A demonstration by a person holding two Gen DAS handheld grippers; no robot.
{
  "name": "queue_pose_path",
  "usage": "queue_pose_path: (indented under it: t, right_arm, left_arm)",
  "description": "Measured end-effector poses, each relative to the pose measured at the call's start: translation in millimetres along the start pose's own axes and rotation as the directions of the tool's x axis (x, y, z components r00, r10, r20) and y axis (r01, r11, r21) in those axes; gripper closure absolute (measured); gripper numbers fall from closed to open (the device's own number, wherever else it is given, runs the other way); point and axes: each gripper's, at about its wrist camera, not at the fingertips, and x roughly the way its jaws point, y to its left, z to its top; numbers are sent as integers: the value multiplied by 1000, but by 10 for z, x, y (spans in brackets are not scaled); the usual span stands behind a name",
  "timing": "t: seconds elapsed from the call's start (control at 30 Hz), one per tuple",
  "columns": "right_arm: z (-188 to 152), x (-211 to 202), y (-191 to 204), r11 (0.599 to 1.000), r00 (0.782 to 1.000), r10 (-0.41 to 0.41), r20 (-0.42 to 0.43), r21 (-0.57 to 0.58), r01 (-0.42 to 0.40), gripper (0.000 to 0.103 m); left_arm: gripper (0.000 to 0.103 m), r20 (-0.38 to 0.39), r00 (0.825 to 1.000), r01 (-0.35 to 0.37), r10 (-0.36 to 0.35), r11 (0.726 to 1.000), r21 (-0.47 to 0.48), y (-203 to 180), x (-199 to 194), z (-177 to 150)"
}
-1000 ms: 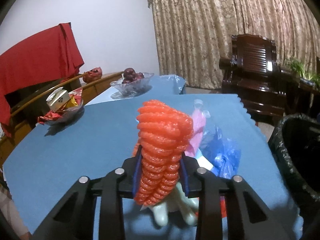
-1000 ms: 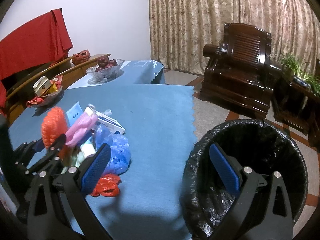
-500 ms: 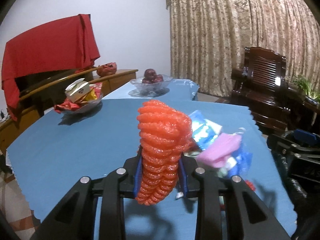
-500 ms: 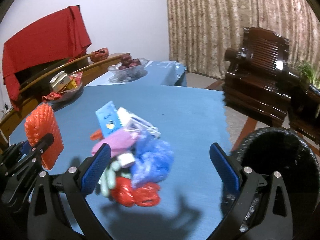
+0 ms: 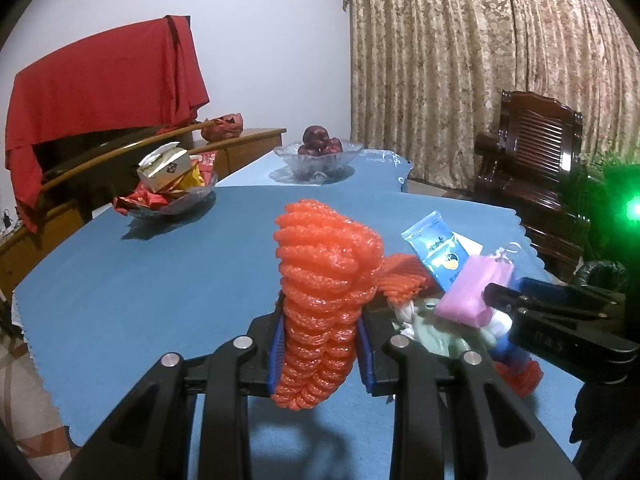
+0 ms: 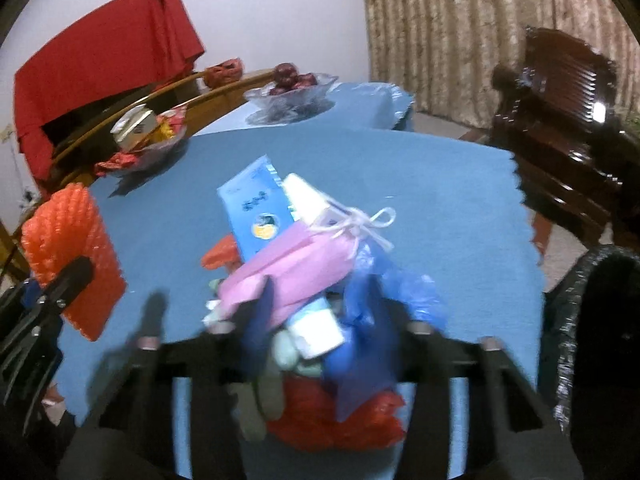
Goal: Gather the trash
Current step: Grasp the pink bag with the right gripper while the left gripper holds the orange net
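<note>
Over the blue tablecloth (image 5: 140,280), both my grippers are on trash.

My left gripper (image 5: 322,354) is clamped on the orange foam net (image 5: 324,304), which stands upright between the blue pads, lifted clear of the cloth and casting a shadow below. My right gripper (image 6: 324,320) has just been closing its jaws, and they now sit in the trash pile (image 6: 304,276) near the table's right edge, with a pink bag (image 6: 288,276) and crumpled blue plastic (image 6: 400,292) between them (the view is blurred, so I cannot tell whether the pads press on anything yet). A light blue packet (image 6: 256,212) leans at the back of the pile, red plastic (image 6: 340,424) lies at its front. The black-lined bin (image 6: 592,320) stands on the floor just beside the table, to the right.
</note>
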Motion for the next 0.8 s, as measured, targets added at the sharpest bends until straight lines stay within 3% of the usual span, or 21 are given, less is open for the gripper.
queue_pose_path:
  t: [0.07, 0.33, 0.43, 0.47, 0.5, 0.67, 0.73, 0.8]
  right_arm:
    - [3, -15, 11, 1000, 1000, 18, 0, -17, -18, 101]
    - [32, -238, -89, 998, 997, 68, 31, 6, -68, 102]
    - [52, -228, -105, 998, 998, 55, 23, 24, -55, 82]
    - [58, -209, -106, 998, 998, 51, 20, 36, -52, 62]
    - [61, -191, -110, 998, 999, 49, 19, 46, -50, 50]
    - [96, 5, -61, 999, 999, 30, -14, 45, -30, 41]
    - [105, 115, -44, 999, 999, 35, -37, 38, -34, 42]
    - [103, 174, -45, 998, 997, 60, -49, 29, -59, 72]
  left_arm:
    - [74, 0, 1000, 3, -3, 1000, 2, -11, -5, 7]
    - [73, 7, 1000, 24, -24, 999, 21, -154, -59, 62]
    - [73, 10, 1000, 28, -28, 999, 24, -191, -72, 69]
    - [73, 10, 1000, 27, -28, 999, 26, -196, -72, 67]
    - [73, 8, 1000, 26, -27, 999, 28, -195, -68, 62]
    - [73, -11, 1000, 21, -21, 999, 24, -122, 52, 40]
    - [73, -17, 1000, 23, -23, 999, 24, -95, 113, 28]
    - [73, -25, 999, 25, -24, 999, 22, -80, 180, 25]
